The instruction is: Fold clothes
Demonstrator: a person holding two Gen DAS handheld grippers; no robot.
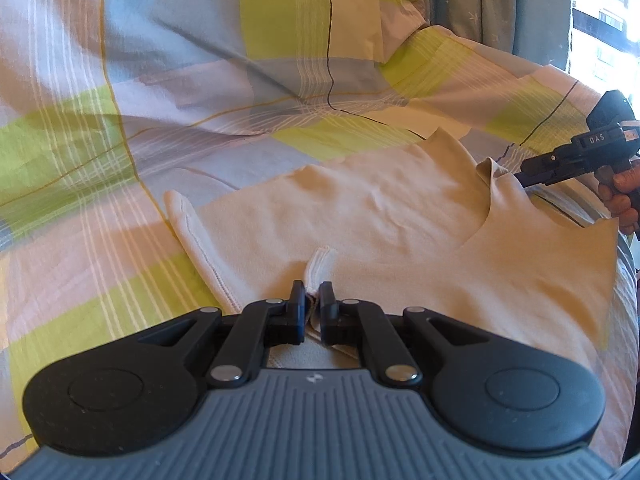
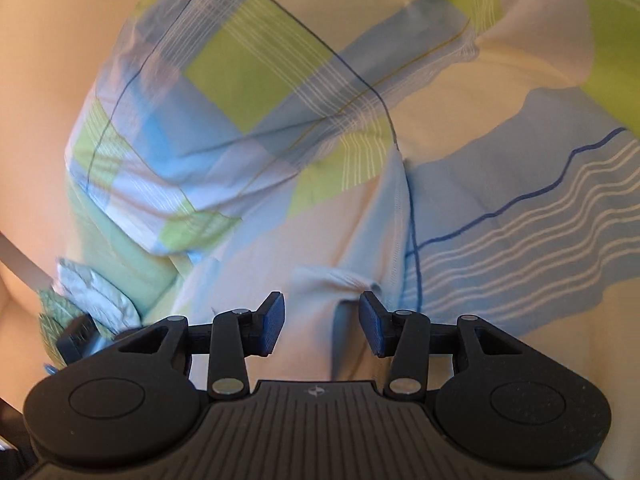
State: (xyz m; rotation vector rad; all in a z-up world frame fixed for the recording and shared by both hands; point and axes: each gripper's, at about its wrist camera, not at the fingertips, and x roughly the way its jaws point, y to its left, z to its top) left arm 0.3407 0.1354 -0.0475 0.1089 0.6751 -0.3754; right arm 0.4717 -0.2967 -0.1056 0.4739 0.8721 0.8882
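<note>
Pinching a hemmed fold of the cream shirt (image 1: 400,216), your left gripper (image 1: 313,300) has its jaws clamped on cloth. The shirt lies spread on the plaid bedsheet (image 1: 120,128), neckline toward the window-side edge, long axis running across the view. Folding looks barely begun.

Right wrist view: your right gripper (image 2: 322,320) stands parted over a shirt edge, gripping nothing. Most folds remain.

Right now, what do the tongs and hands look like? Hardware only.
Left tongs: matte black linkage arms with silver rivets, round black hubs, ribbed grey body bearing a small logo. Right tongs: same build, blue-tinted textured pads. Its side reads "DAS" in white. Bare right hand; no cables visible.
</note>
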